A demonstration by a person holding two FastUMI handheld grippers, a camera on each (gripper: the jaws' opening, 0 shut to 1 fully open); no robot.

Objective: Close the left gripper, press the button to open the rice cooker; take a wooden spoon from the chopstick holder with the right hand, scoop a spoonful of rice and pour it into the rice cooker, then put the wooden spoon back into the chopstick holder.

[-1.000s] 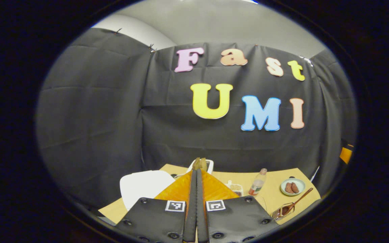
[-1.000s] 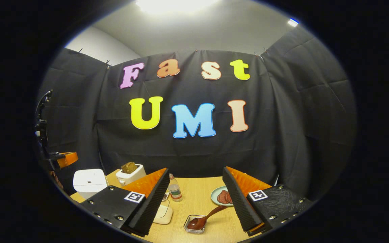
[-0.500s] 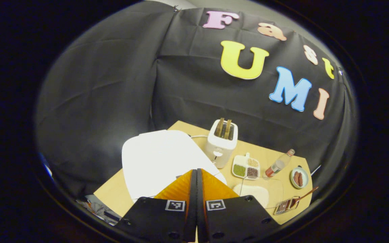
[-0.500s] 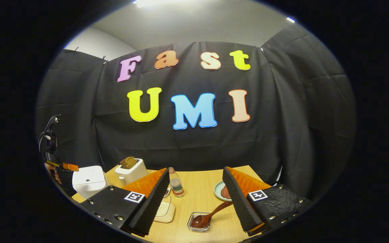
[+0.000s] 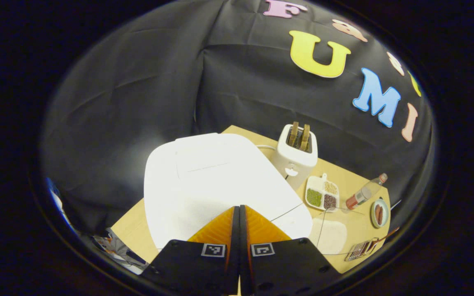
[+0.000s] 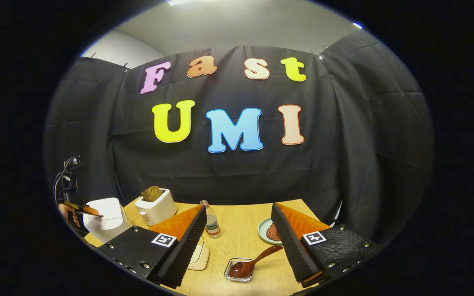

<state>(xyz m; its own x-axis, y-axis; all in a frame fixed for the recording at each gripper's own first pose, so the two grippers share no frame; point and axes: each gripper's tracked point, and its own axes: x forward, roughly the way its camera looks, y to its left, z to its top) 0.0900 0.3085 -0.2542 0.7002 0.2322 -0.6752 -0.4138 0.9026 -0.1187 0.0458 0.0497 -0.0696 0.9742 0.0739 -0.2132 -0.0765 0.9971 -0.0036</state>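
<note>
The white rice cooker [image 5: 208, 176] has its lid down, and my left gripper [image 5: 239, 207] is shut with nothing in it, its tips just over the lid's near edge. In the right gripper view the rice cooker [image 6: 106, 213] stands at the table's left end, with the left gripper [image 6: 84, 209] above it in a hand. My right gripper [image 6: 238, 207] hangs open above the table. Below it the wooden spoon [image 6: 248, 265] leans in a small clear chopstick holder [image 6: 237, 275]. A clear box of white rice [image 5: 331, 235] lies right of the cooker.
A white toaster [image 5: 298, 149] with bread stands behind the cooker. A divided dish of grains [image 5: 322, 196], a bottle [image 5: 363, 193] and a plate of sausages [image 5: 379, 211] sit along the wooden table [image 6: 241, 230]. Black cloth walls close the far and side edges.
The left gripper has tipped down and come close over the rice cooker lid, which now looks much larger. The right gripper has stayed open, barely moving.
</note>
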